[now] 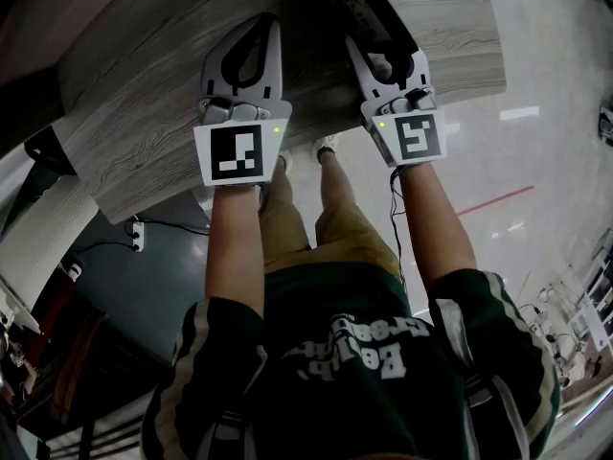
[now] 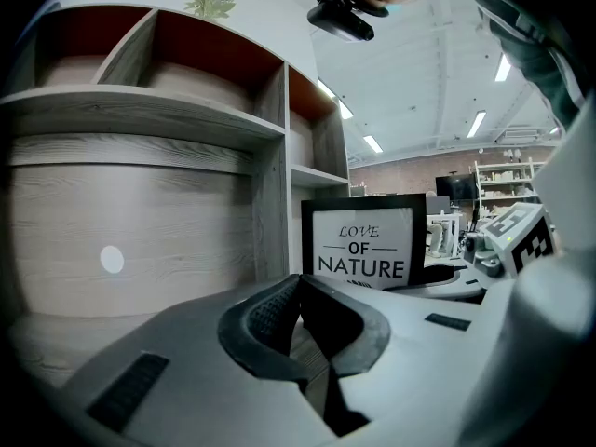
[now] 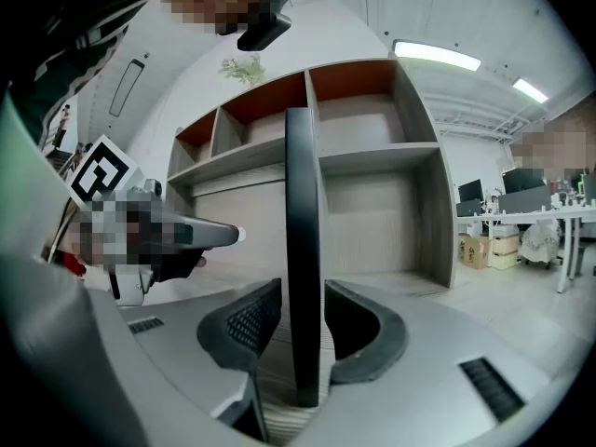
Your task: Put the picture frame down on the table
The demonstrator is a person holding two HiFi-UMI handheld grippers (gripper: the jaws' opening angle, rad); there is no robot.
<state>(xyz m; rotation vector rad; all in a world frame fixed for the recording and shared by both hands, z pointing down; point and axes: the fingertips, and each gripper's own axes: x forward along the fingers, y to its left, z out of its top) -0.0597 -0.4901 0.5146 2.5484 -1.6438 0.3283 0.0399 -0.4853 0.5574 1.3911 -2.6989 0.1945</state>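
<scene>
A black picture frame (image 2: 363,245) with the print "LOVE OF NATURE" stands upright on the wooden table (image 1: 144,113). In the head view the picture frame (image 1: 369,8) shows from above as a dark bar between the right gripper's fingers. My right gripper (image 3: 303,291) is open: the frame (image 3: 301,250) stands edge-on between its pads with a gap on each side, its bottom edge on the wood. To the frame's left my left gripper (image 1: 269,25) rests on the table, shut and holding nothing. The left gripper view shows my left gripper (image 2: 298,282) with its fingertips together.
A wood-grain shelf unit (image 3: 372,156) with open compartments stands at the back of the table, close behind the frame. The table's near edge (image 1: 287,123) runs just under both grippers, with the person's legs and the floor below. Desks and boxes (image 3: 503,240) stand far to the right.
</scene>
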